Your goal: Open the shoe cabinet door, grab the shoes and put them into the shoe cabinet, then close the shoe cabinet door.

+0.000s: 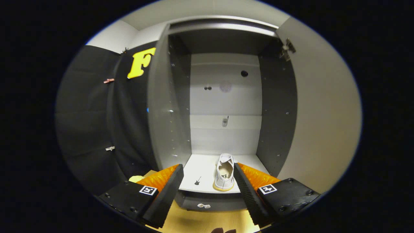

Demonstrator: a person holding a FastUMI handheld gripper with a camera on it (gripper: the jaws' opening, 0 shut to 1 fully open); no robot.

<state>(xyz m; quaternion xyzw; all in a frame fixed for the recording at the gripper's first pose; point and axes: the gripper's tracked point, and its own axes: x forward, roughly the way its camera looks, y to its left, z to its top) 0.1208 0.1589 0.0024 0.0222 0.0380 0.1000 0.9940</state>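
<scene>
Now | shoe cabinet (168, 106) door (323, 110) open | white shoe (225, 173) on bottom shelf (202, 166) | hand-held gripper (208, 171) fingers spread, empty

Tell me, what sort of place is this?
Probably a mock home entryway: an open grey shoe cabinet, one white sneaker on its bottom shelf, pale wooden floor. The tongs are open, empty.

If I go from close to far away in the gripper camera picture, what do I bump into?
Hand-held gripper with fingers open and empty → wooden floor → front edge of the shoe cabinet → white shoe on the bottom shelf → cabinet back wall.
</scene>
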